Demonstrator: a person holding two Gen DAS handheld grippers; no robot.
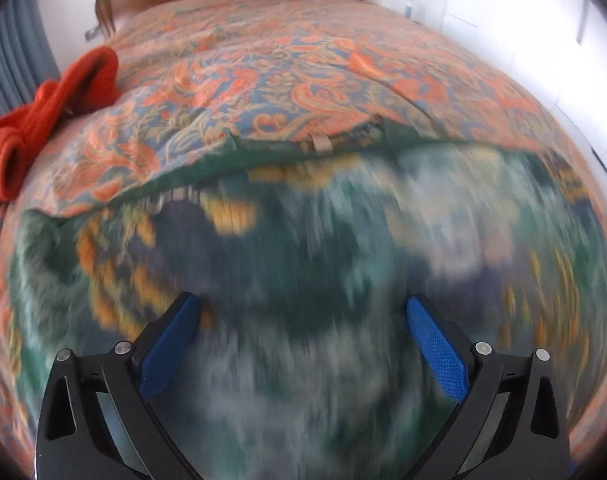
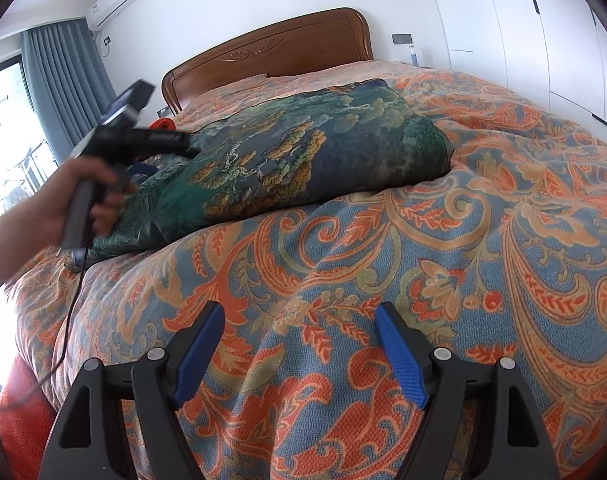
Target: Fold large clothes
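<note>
A large dark green and blue garment with gold patterns point(image 2: 303, 160) lies in a folded bundle on the bed. In the left wrist view it fills the lower half, blurred point(image 1: 303, 248). My left gripper point(image 1: 303, 312) is open just above the garment, holding nothing. The left tool, held in a hand, also shows in the right wrist view point(image 2: 123, 136) at the garment's left end. My right gripper point(image 2: 299, 320) is open and empty over the bedspread, in front of the garment and apart from it.
The bed has an orange and blue paisley bedspread point(image 2: 483, 220) and a wooden headboard point(image 2: 271, 52). A red garment point(image 1: 51, 108) lies at the bed's left edge. White wardrobes point(image 2: 523, 40) stand on the right, curtains point(image 2: 67, 76) and a window on the left.
</note>
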